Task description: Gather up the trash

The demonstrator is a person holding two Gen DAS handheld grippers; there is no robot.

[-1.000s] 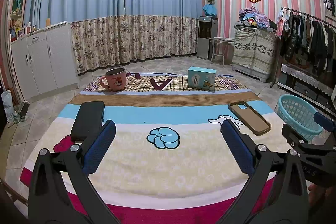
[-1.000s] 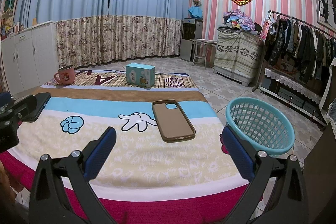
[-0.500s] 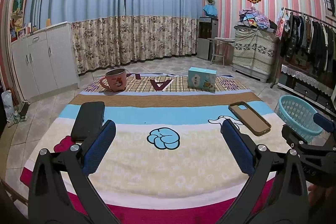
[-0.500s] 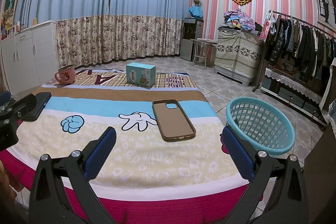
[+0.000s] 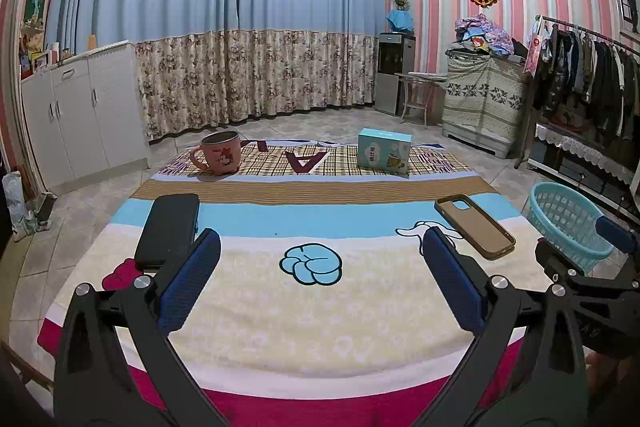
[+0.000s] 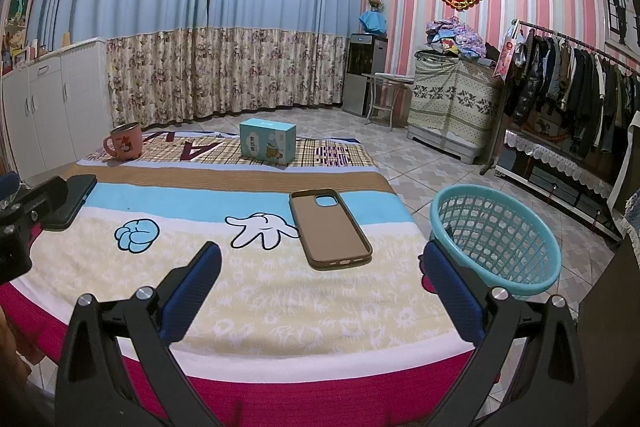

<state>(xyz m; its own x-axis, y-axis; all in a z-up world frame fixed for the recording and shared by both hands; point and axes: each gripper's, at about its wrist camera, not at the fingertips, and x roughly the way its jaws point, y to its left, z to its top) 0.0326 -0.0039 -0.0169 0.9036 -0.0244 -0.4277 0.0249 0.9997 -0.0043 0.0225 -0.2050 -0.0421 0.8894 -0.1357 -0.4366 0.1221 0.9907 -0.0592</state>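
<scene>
Both jaws spread; phone case (image 6: 329, 227) near cloth's right edge; basket (image 6: 496, 239) beyond.

Brown phone case (image 6: 329, 228) flat on cartoon blanket (image 6: 280, 299), teal basket (image 6: 494, 233) beside, jaws wide apart.

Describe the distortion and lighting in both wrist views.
Left wrist view: fisheye bends the curtains and cabinet, corners go black, light dim and even. Right wrist view: same curving, basket stretched near the edge, phone case sharp, no glare.
</scene>
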